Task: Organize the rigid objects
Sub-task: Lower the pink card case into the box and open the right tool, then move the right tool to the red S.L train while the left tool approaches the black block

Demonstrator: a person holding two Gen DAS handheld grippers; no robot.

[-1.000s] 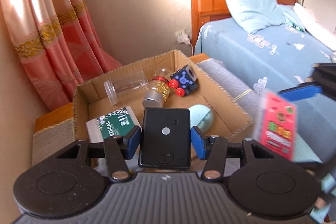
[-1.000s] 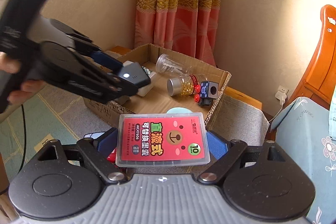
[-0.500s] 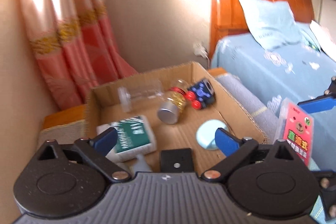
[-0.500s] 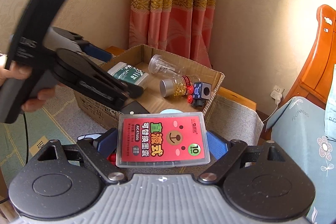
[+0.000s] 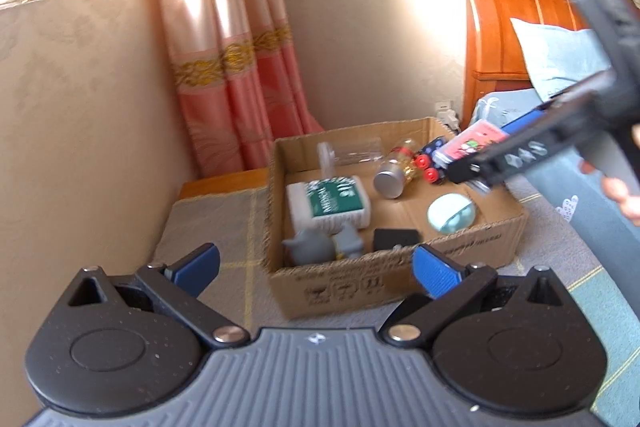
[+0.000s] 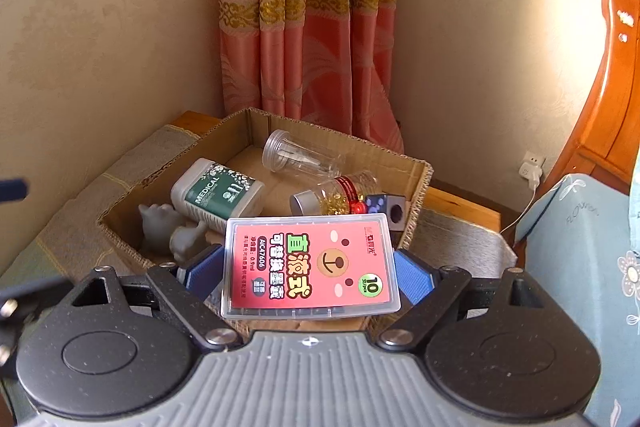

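Cardboard box (image 5: 400, 279) sits just ahead of the left tool (image 5: 316, 263), whose jaws are opening, nothing between them. Right tool (image 6: 308, 273) grips a pink refill case (image 6: 308, 263) over the box's near edge. Only the left view shows the round mint case (image 5: 452, 215) and black device (image 5: 396, 239). Both show the green medical bottle (image 6: 216, 193) in the box.

Warm sunlight glares on the wall — fisheye edges bend, slight blur.
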